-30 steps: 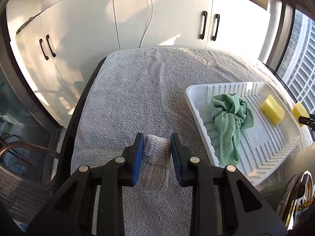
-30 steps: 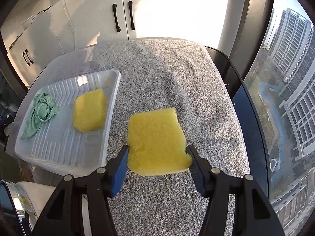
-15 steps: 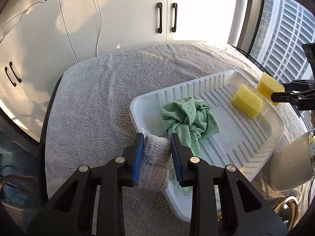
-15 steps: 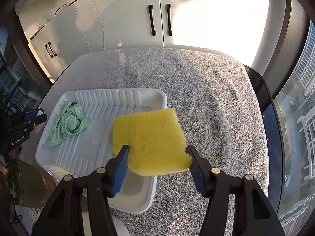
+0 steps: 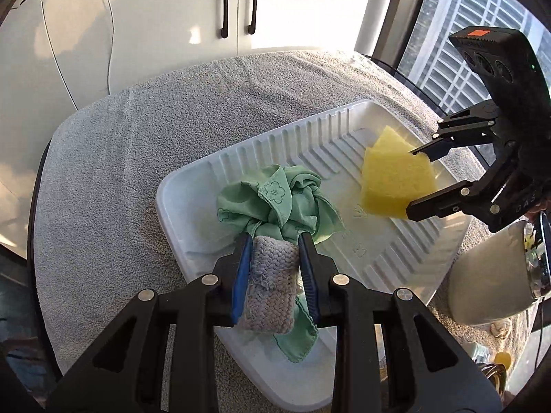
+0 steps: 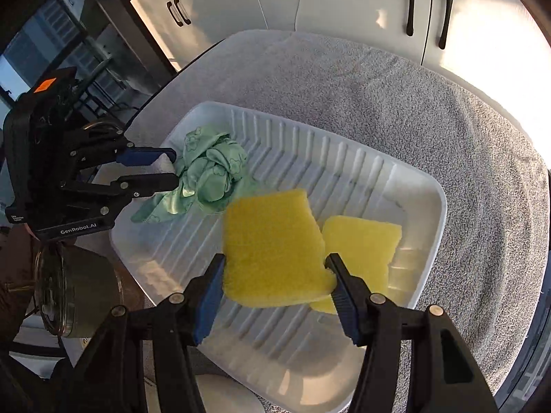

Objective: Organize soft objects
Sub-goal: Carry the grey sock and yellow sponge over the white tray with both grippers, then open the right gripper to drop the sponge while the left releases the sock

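My left gripper [image 5: 273,244] is shut on a grey braided cloth pad [image 5: 270,285] and holds it over the near-left corner of the white ribbed tray [image 5: 344,127], just above the crumpled green cloth [image 5: 279,203]. My right gripper [image 6: 275,261] is shut on a yellow sponge [image 6: 272,247] and holds it over the tray [image 6: 344,161]. A second yellow sponge [image 6: 365,241] lies in the tray right beside it. The green cloth [image 6: 210,168] lies at the tray's left end, with the left gripper [image 6: 174,168] at it. The right gripper [image 5: 413,175] with its sponge [image 5: 396,179] shows in the left wrist view.
A grey towel [image 5: 137,158] covers the round table under the tray. White cabinets [image 5: 237,7] stand behind it. A pale rounded vessel [image 5: 489,268] and a glass-lidded pot [image 6: 69,292] sit off the table's near edge. A window [image 5: 465,51] is at the right.
Both grippers have moved in over the tray with their loads. The left one came from the bare towel to the green cloth. The right one carried its sponge next to the sponge in the tray.
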{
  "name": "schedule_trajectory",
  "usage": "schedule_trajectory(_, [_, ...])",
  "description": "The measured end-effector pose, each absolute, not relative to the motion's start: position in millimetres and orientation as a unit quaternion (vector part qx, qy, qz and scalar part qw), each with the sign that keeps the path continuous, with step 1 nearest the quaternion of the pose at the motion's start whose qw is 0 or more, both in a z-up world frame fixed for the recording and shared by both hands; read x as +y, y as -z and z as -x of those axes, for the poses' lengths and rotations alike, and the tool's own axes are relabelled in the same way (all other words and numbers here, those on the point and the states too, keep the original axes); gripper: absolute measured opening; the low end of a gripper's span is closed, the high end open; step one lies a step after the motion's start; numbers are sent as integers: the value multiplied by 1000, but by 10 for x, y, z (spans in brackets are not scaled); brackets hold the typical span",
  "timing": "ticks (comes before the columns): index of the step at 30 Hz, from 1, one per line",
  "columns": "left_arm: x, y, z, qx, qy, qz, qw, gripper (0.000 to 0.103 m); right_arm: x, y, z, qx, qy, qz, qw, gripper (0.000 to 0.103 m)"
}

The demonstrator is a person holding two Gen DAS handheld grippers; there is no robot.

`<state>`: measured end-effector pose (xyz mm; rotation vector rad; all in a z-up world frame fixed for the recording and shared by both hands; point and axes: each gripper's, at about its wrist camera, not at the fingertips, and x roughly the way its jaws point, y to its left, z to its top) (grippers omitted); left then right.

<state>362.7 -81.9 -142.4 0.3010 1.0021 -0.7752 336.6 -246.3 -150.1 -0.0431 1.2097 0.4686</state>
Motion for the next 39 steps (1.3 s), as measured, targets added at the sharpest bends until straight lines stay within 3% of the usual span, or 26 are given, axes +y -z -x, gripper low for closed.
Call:
schedule_trajectory(9, [-829, 1520, -3633, 480, 356, -136, 790, 28, -1947, 1625, -3361, 577, -236, 118, 773, 62])
schedule_trajectory(12, [-846, 1542, -3619, 486, 348, -144, 788, 40, -1846, 1642, -3360, 578, -232, 152, 768, 63])
schedule_trajectory(16, [-789, 1492, -3633, 482, 353, -124, 792, 45, -1715, 1711, -3320, 585, -225, 181, 758, 77])
schedule_trajectory(21, [-721, 1383, -3634, 474, 353, -110, 799, 46, -1657, 1686, -3192, 573, -235, 202, 759, 77])
schedule_trajectory(39, [-232, 1145, -3600, 436, 269, -71, 856, 46, -2691, 1345, -3137, 539, -129, 70, 829, 77])
